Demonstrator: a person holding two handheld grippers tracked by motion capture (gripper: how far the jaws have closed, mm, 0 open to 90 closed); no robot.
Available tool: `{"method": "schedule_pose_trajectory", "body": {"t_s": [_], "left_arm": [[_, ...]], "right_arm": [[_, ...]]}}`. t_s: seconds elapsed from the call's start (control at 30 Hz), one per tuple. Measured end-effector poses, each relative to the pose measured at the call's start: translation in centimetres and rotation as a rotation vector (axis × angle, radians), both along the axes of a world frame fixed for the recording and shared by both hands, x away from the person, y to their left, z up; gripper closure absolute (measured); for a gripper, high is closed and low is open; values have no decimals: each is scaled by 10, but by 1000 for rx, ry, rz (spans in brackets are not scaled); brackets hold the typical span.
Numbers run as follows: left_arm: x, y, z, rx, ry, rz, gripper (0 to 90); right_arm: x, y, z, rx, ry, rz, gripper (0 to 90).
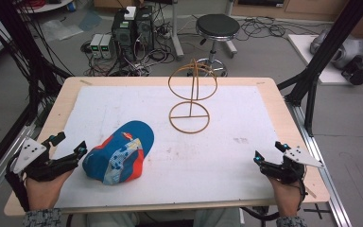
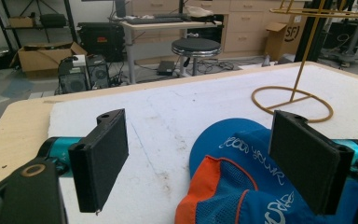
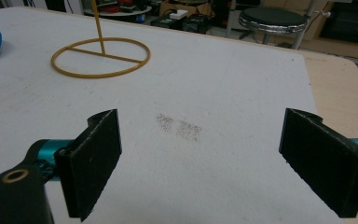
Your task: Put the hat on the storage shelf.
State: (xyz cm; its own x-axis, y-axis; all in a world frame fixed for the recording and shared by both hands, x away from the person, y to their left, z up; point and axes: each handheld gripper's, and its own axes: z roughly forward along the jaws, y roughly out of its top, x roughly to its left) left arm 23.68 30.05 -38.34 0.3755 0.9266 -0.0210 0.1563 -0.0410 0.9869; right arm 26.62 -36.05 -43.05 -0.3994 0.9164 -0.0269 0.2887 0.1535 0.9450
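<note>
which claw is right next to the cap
The left claw. Its open jaws sit right beside the blue and orange cap near the table's front left. The right claw, also open, rests far across the white mat with nothing nearby.

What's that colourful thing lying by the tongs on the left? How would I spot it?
Start at the white sheet covering the wooden table. On its near left part, just ahead of the open left tongs, lies a soft blue fabric cap with orange mesh panels. Its neighbour, the yellow wire stand, is bare thin metal; the cap is cloth and bright.
</note>
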Motion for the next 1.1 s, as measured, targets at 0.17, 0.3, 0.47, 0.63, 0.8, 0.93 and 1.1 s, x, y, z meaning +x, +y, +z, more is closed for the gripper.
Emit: {"method": "schedule_pose_trajectory", "body": {"t_s": [0.17,0.3,0.47,0.63,0.8,0.93,1.1], "left_arm": [[-1,0,1,-2,-5,1,201],[0,-3,1,4,-1,-11,201],[0,-3,2,3,-5,-13,202],[-1,-3,4,2,-12,-21,202],[-1,-5,5,4,-15,-32,204],[-1,-6,5,0,-15,-34,204],[-1,-10,6,2,-14,-51,206]], "right_arm": [[1,-1,0,-3,0,2,120],[1,0,0,-5,3,4,120],[1,0,-1,-5,4,3,121],[1,1,0,-13,3,5,121],[1,1,0,-19,-1,3,121],[1,1,0,-14,2,4,121],[1,2,0,-12,4,4,121]]}}
